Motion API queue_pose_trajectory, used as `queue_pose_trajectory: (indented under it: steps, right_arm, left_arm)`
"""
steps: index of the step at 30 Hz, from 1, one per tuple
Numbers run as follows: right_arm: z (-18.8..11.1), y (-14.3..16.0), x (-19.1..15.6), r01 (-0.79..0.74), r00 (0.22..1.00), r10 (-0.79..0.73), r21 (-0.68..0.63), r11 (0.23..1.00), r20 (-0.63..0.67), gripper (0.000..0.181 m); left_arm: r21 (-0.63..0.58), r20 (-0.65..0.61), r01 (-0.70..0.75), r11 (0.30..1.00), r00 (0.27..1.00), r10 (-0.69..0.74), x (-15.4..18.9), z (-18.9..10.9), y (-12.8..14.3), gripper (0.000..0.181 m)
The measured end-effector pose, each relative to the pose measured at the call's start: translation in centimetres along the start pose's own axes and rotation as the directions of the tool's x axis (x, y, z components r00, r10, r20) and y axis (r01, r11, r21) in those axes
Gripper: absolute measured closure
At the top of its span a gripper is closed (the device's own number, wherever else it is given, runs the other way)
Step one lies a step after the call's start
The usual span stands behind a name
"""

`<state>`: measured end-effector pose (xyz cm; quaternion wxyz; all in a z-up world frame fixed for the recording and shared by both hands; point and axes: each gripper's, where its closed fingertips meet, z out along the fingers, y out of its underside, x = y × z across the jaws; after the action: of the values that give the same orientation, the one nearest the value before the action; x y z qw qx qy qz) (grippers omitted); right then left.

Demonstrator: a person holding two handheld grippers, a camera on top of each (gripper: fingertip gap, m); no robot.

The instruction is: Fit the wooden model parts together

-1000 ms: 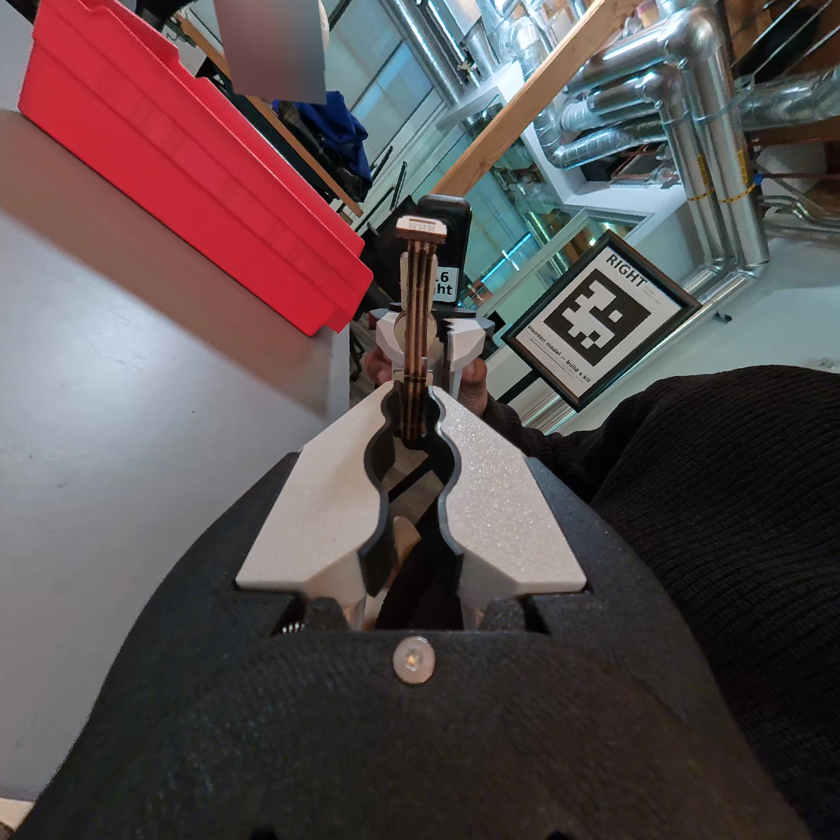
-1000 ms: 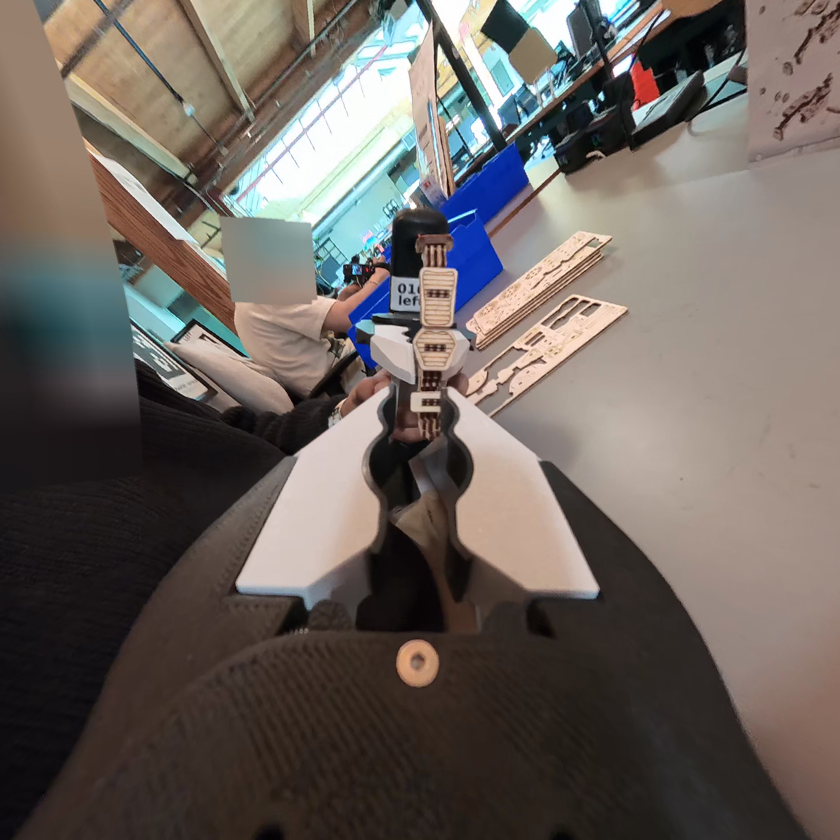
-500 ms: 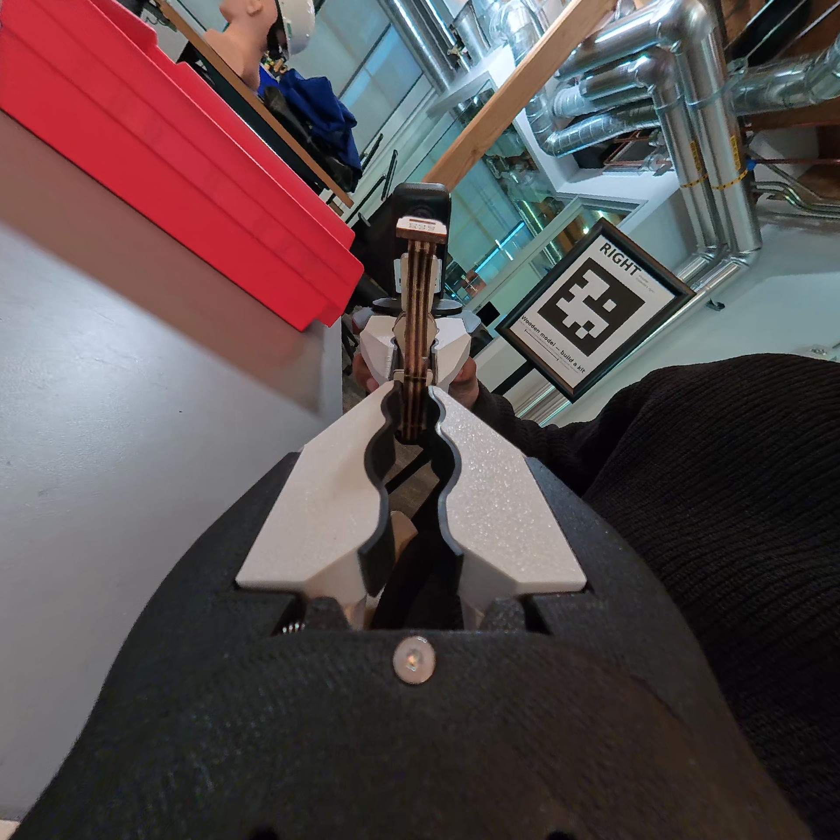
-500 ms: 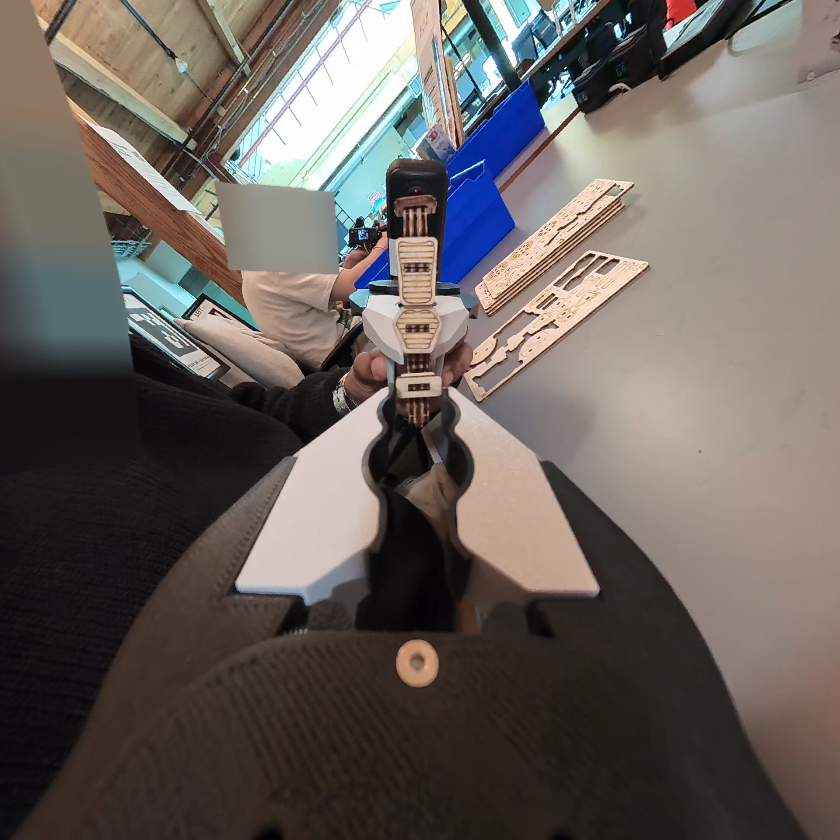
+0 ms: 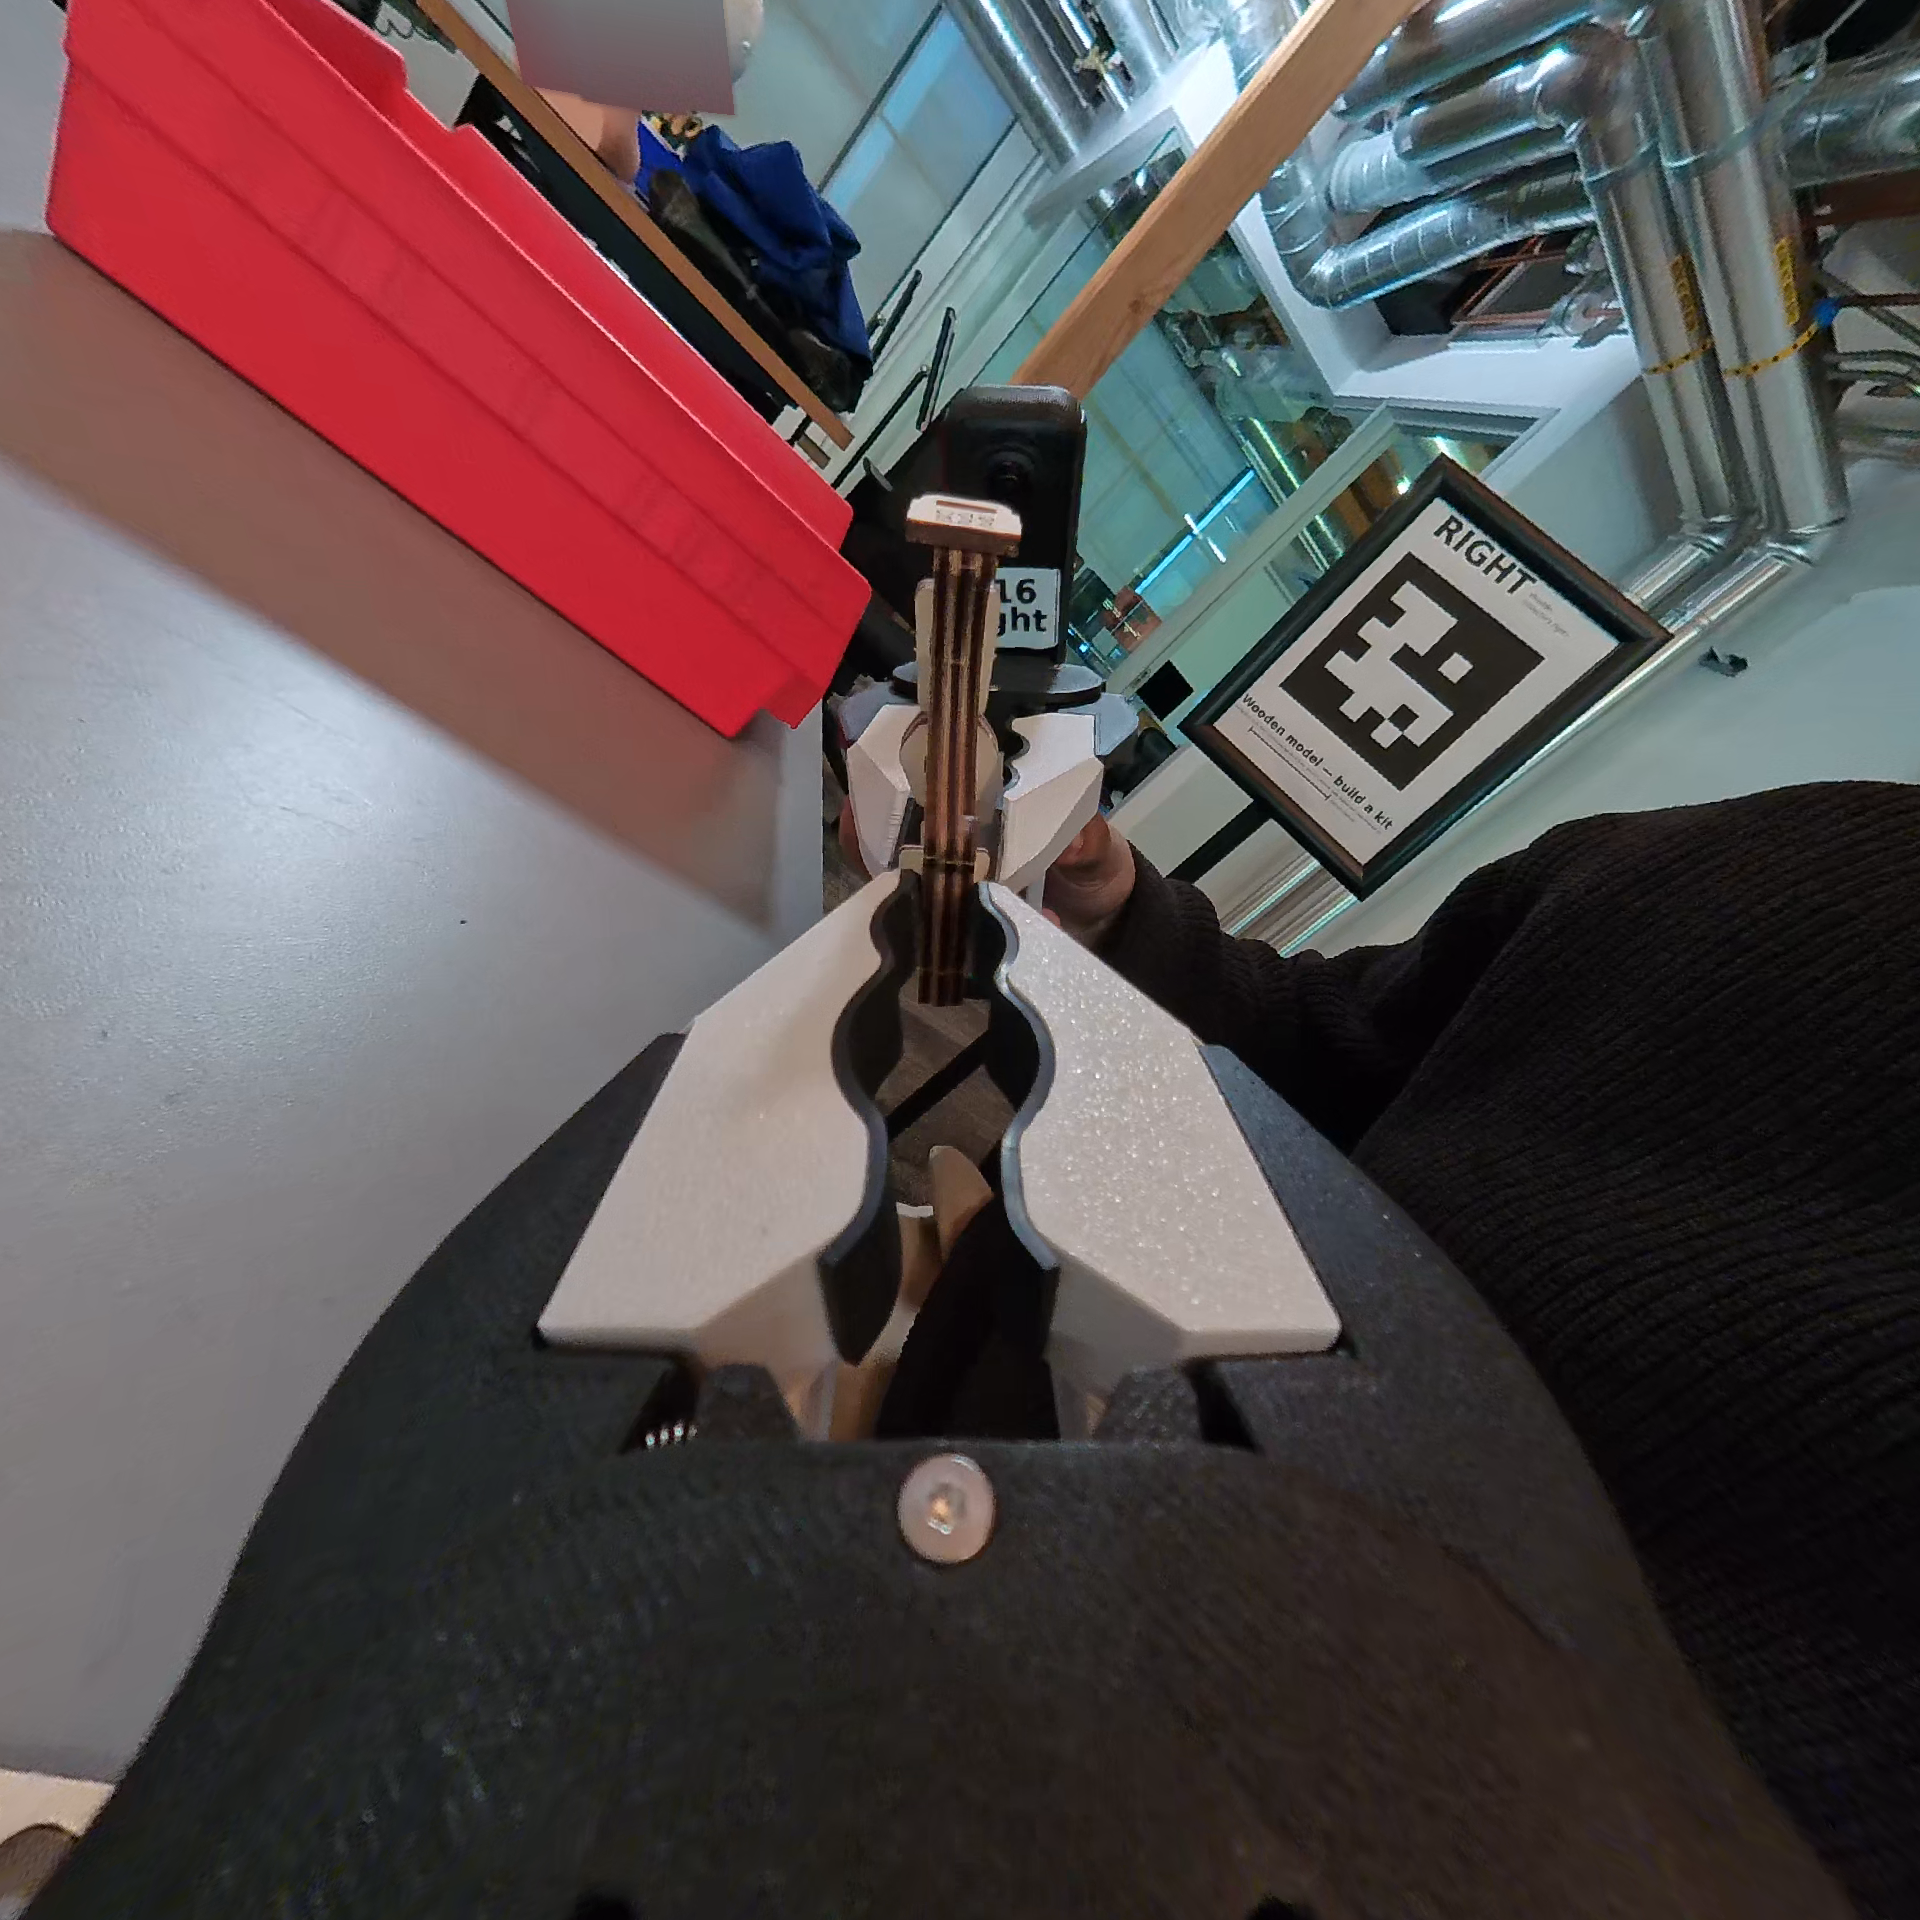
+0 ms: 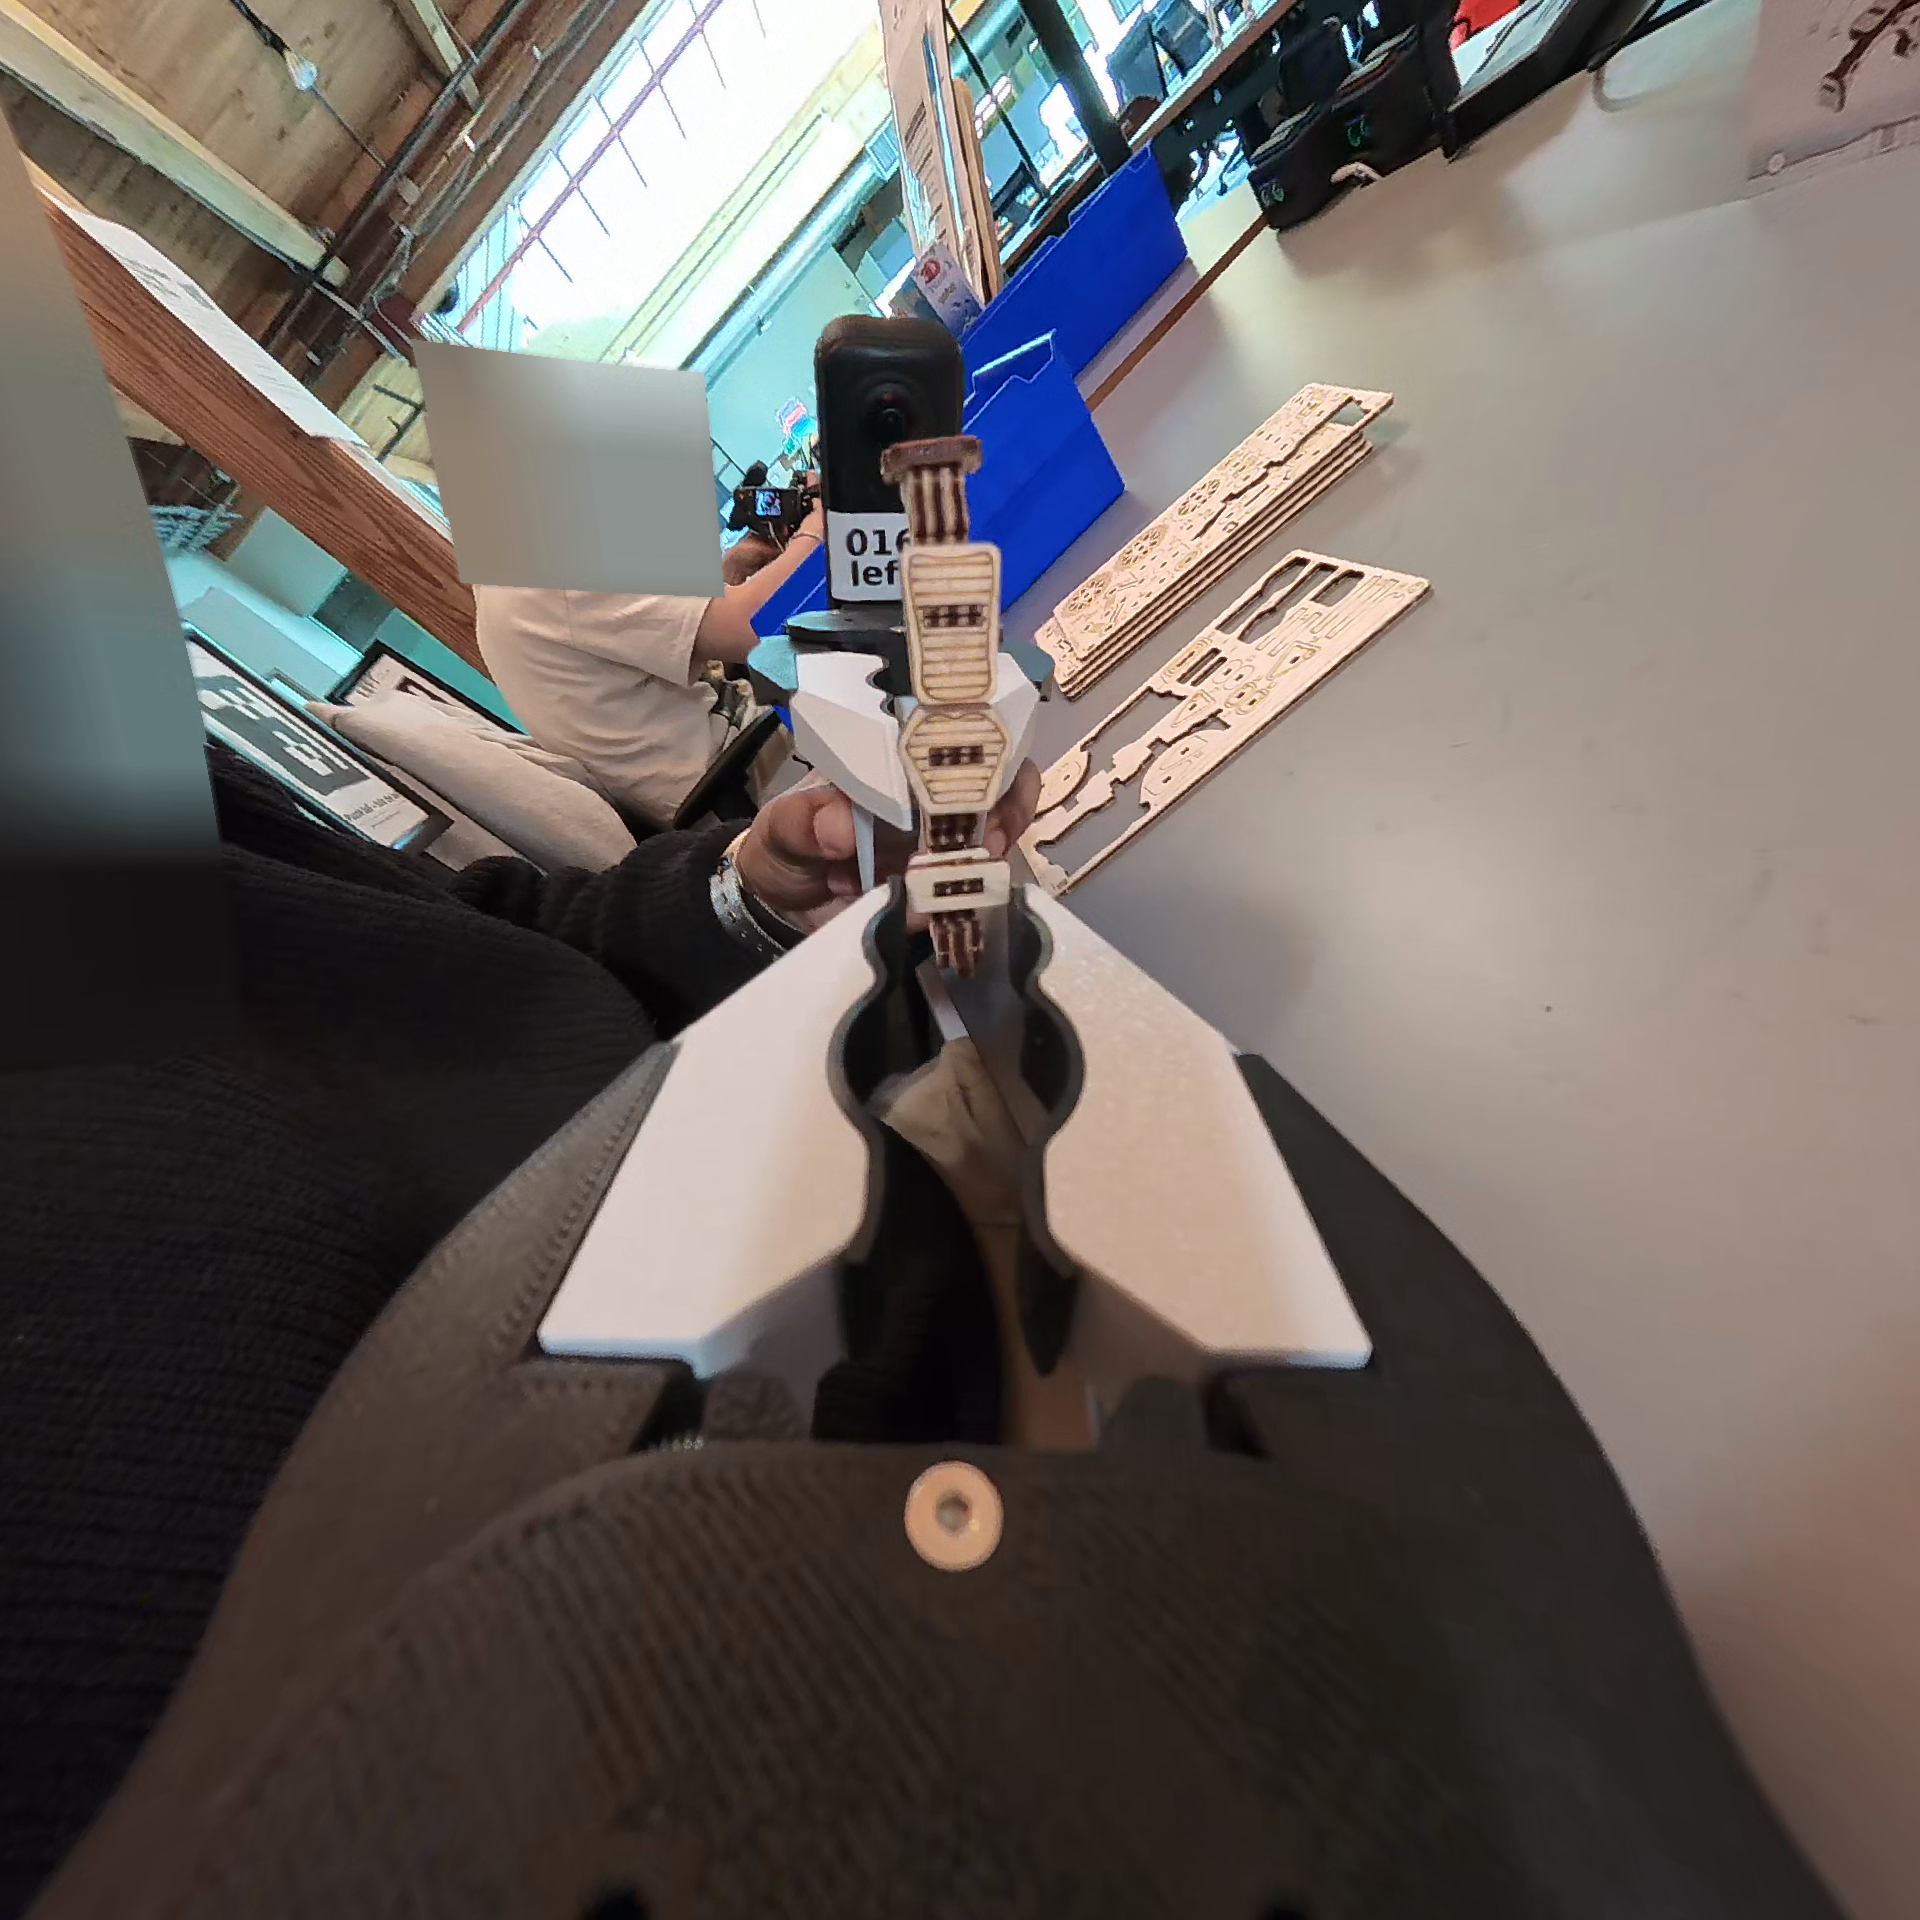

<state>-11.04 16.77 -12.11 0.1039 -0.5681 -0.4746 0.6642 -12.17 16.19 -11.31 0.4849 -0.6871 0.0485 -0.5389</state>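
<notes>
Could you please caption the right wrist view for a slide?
Both grippers, right and left, meet at a slatted wooden model above a grey table holding wooden sheets.

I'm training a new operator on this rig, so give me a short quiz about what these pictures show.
1. True or false: the wooden part sheets lie inside the red bin.
2. The left claw is: A open, B shut on the wooden model, C out of view.
3. What surface do the sheets rest on?
Key: 1 false; 2 B; 3 the grey table.
</notes>
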Motion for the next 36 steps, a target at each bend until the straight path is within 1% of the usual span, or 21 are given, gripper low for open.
queue_pose_trajectory:
  steps: [6,9,12,16,19,22,27,29,36]
  right_arm:
    - [0.1,0.6,0.2,0.041,0.999,-0.042,-0.048,0.998,-0.018,0.162]
    - [0.2,0.8,0.3,0.038,0.999,-0.039,-0.054,0.998,-0.019,0.162]
    - [0.2,0.8,0.2,0.035,0.999,-0.036,-0.052,0.998,-0.014,0.162]
    - [0.1,0.4,0.2,0.026,1.000,-0.026,-0.031,0.999,-0.008,0.154]
    - [-0.2,0.0,0.1,0.018,1.000,-0.018,-0.008,1.000,0.002,0.152]
    - [-0.4,-0.4,-0.1,0.003,1.000,-0.003,0.013,1.000,0.021,0.154]
    - [-0.1,0.0,-0.8,-0.008,0.997,0.008,-0.006,1.000,0.071,0.159]
    - [-0.1,0.1,-1.2,-0.011,0.995,0.012,-0.011,1.000,0.096,0.163]
    - [0.0,0.4,-1.4,-0.018,0.993,0.020,-0.027,0.999,0.113,0.163]
  left_arm:
    - [-0.055,0.017,-0.033,0.998,0.999,0.034,-0.1,0.0,0.5,0.174]
    - [-0.064,0.013,-0.019,0.998,1.000,0.020,-0.2,-0.1,0.7,0.174]
    - [-0.059,-0.003,-0.002,0.998,1.000,0.002,-0.2,0.0,0.7,0.174]
    - [-0.023,-0.031,0.039,0.999,0.999,-0.039,-0.1,-0.2,0.2,0.174]
    - [-0.013,-0.035,0.046,0.999,0.998,-0.047,-0.1,-0.4,0.0,0.175]
    - [-0.013,-0.056,0.047,0.999,0.997,-0.048,0.2,-0.3,0.0,0.174]
    - [-0.004,-0.103,0.068,0.998,0.992,-0.068,0.8,-0.2,-0.2,0.175]
    - [-0.012,-0.111,0.060,0.998,0.992,-0.061,1.0,-0.2,-0.1,0.175]
    - [-0.032,-0.111,0.041,0.999,0.993,-0.044,1.1,-0.1,0.2,0.175]
